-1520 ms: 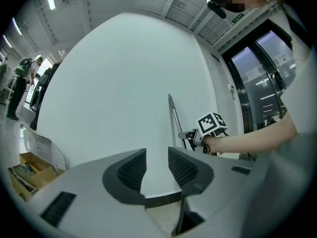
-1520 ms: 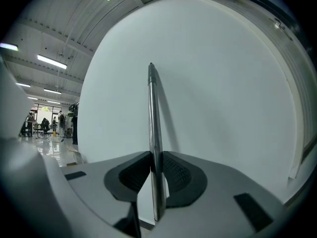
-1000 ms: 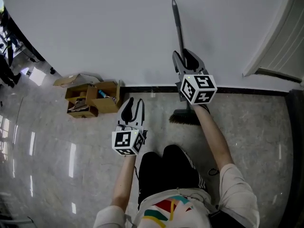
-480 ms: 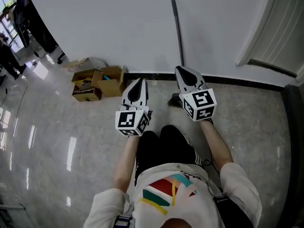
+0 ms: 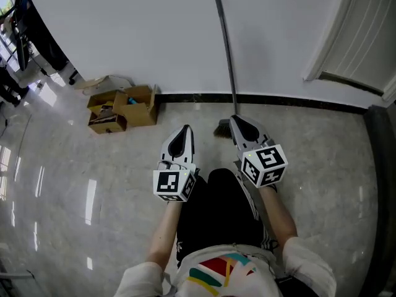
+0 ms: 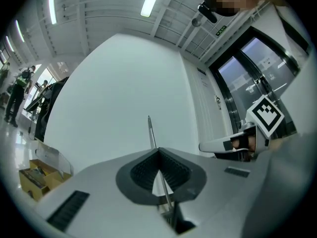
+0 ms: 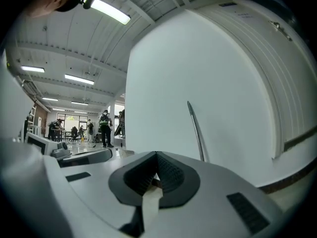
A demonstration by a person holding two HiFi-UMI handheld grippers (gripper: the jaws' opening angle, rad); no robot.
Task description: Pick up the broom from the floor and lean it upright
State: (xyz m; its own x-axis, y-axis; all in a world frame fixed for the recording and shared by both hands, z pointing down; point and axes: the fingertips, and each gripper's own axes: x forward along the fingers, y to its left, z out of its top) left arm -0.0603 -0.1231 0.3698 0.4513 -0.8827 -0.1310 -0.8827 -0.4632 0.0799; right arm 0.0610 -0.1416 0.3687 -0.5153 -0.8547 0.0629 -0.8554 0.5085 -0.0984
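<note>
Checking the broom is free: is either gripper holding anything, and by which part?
Nothing is held. The left gripper and right gripper both have jaws shut and empty; the broom leans on the wall.

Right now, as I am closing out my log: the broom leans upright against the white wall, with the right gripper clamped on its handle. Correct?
Not quite. The right gripper is shut on nothing and stands clear of the broom, as the right gripper view shows. The broom does lean upright against the white wall.

Open floor [image 5: 74, 178] lies left; cardboard boxes [image 5: 124, 107] and the leaning broom [image 5: 227, 60] crowd the wall [image 5: 124, 36].
</note>
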